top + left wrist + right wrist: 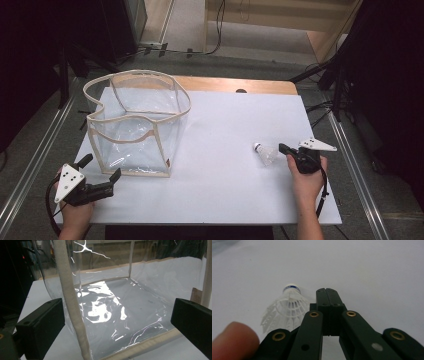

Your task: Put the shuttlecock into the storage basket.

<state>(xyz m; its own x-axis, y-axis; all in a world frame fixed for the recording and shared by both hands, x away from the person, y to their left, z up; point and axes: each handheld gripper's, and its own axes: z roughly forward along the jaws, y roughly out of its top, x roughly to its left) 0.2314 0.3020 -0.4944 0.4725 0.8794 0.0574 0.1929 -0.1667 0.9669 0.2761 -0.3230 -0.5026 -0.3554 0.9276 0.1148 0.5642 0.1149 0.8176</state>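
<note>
While the person's forearms come in over the near edge of the desk [225,200], each hand holds a two-jaw gripper low above the white surface. The left hand [75,212] sits at the near left corner, wrapped around the left gripper [102,172], which is angled toward the far right with its jaws spread wide, released and holding nothing; they face the near wall of a clear plastic bag with beige fabric trim [137,125], the nearer jaw tip just beside its bottom hem. In the left gripper view the bag [120,310] stands open and upright, one trimmed corner seam rising between the two jaws. The right hand [306,177] rests near the right edge, its right gripper [284,148] pointing left with jaws clenched together, empty. A white shuttlecock [265,153] lies on its side just beside those jaw tips, cork end toward the left edge; in the right gripper view the shuttlecock [287,307] lies left of the closed jaws, apart from them
</note>
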